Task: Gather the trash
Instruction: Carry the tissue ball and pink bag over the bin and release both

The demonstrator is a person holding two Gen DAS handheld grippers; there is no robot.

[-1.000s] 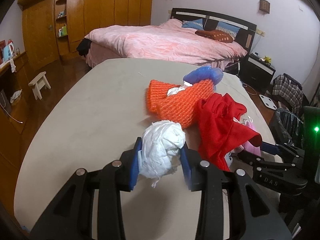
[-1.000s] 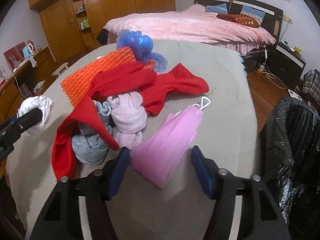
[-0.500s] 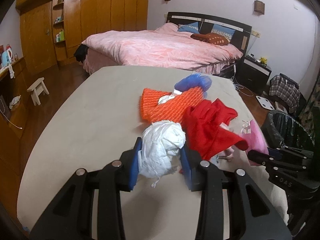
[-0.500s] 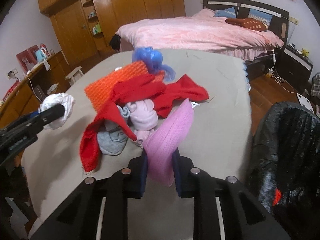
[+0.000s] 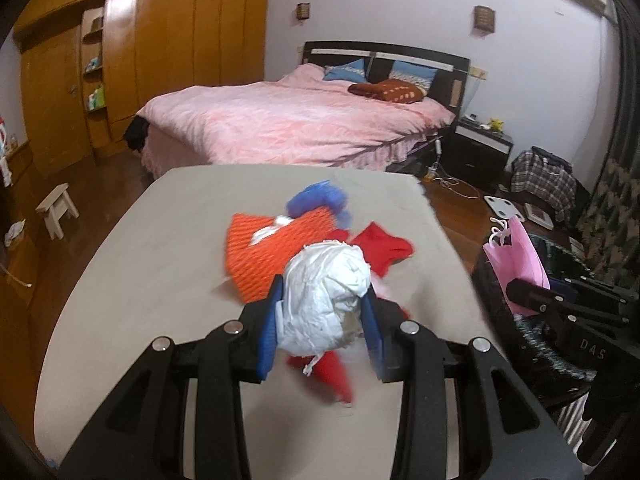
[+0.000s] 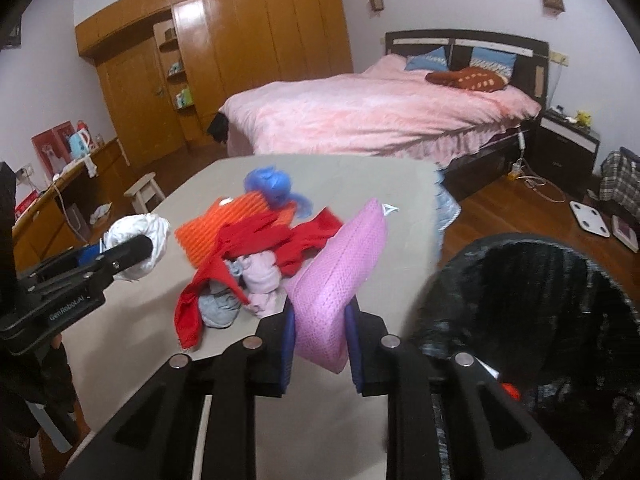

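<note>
My left gripper (image 5: 322,320) clamped on white crumpled wad (image 5: 326,300), held up over near edge of grey tabletop (image 5: 160,260). My right gripper (image 6: 320,344) squeezing pink mesh cloth (image 6: 340,276) past tabletop's right edge, beside black trash bag (image 6: 532,304). Mid-tabletop: orange knit (image 5: 264,256), red cloth (image 6: 256,236), blue bag (image 6: 270,186) all heaped together. Beyond far edge: pink bed (image 5: 296,128), wooden wardrobe (image 5: 160,64), little stool (image 5: 56,208) on wood floor.
</note>
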